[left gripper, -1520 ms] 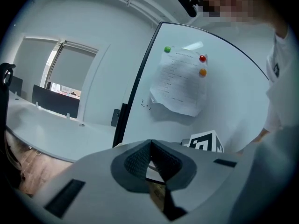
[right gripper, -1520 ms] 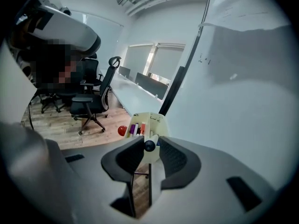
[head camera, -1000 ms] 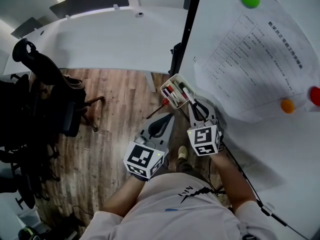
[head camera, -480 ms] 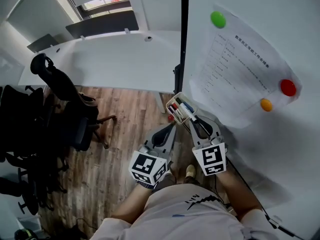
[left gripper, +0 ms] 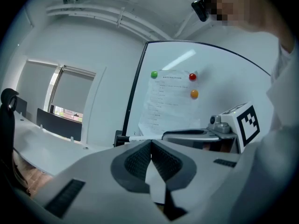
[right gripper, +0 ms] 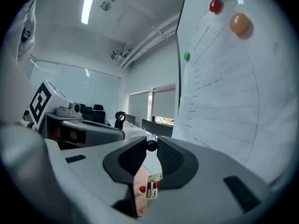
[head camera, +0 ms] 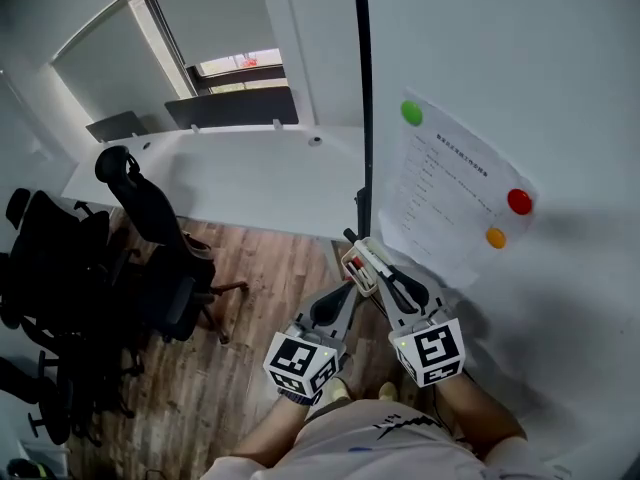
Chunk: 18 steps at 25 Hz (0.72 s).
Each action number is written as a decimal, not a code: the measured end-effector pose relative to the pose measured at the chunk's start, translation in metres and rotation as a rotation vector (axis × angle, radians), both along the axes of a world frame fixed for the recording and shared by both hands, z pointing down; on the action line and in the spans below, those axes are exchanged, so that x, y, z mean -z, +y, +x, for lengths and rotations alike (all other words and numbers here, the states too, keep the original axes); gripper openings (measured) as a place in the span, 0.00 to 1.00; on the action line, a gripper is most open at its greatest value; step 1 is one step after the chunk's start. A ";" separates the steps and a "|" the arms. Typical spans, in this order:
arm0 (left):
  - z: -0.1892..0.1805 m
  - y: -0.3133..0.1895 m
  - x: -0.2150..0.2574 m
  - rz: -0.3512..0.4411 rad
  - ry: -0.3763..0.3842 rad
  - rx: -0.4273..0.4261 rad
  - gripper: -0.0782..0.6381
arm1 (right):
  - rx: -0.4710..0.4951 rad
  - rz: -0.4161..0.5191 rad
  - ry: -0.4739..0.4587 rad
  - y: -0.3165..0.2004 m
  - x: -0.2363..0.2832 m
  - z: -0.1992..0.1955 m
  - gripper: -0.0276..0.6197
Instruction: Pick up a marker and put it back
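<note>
From the head view, the person stands at a whiteboard (head camera: 500, 78) with a gripper in each hand. The right gripper (head camera: 384, 272) pinches a white marker (head camera: 366, 253) crosswise near its jaw tips, and the marker's black end points up toward the board's dark edge. The left gripper (head camera: 349, 289) hangs just beside it on the left and touches nothing. A printed sheet (head camera: 440, 198) is pinned to the board by a green magnet (head camera: 412, 112), a red magnet (head camera: 519, 201) and an orange magnet (head camera: 496, 237). Farther left are a long white surface (head camera: 220, 178), a black office chair (head camera: 150, 228) and the wooden floor (head camera: 260, 278).

In the left gripper view, the ribbed pads meet at their tips with nothing between them. Beyond them, the marker (left gripper: 140, 137) lies level in the other gripper, black cap to the left, in front of the sheet.

In the right gripper view, the jaws press on the marker (right gripper: 152, 145) from both sides, and its dark round end faces the camera. Through the gap under the pads, a small white tray (right gripper: 148, 191) with markers standing in it shows far below, well apart from the held marker. A small red thing that I cannot identify lies beside the tray.
</note>
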<state>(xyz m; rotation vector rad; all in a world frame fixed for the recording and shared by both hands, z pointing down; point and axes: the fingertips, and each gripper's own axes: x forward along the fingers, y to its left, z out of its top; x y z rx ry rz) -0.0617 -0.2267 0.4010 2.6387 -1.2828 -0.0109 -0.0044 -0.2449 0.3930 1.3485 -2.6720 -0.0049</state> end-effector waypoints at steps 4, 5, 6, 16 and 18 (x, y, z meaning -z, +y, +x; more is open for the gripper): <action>0.000 0.004 0.020 0.043 0.010 0.004 0.13 | 0.010 0.032 -0.029 0.006 0.020 0.001 0.16; 0.001 0.005 0.024 0.051 0.011 0.004 0.13 | 0.011 0.035 -0.034 0.008 0.023 0.002 0.16; 0.002 0.005 0.027 0.058 0.012 0.003 0.13 | 0.011 0.040 -0.038 0.009 0.026 0.002 0.16; 0.010 0.011 0.038 0.076 0.023 0.000 0.13 | 0.009 0.048 -0.067 0.017 0.036 0.011 0.16; 0.011 0.009 0.038 0.079 0.020 0.001 0.13 | 0.008 0.054 -0.071 0.016 0.038 0.012 0.16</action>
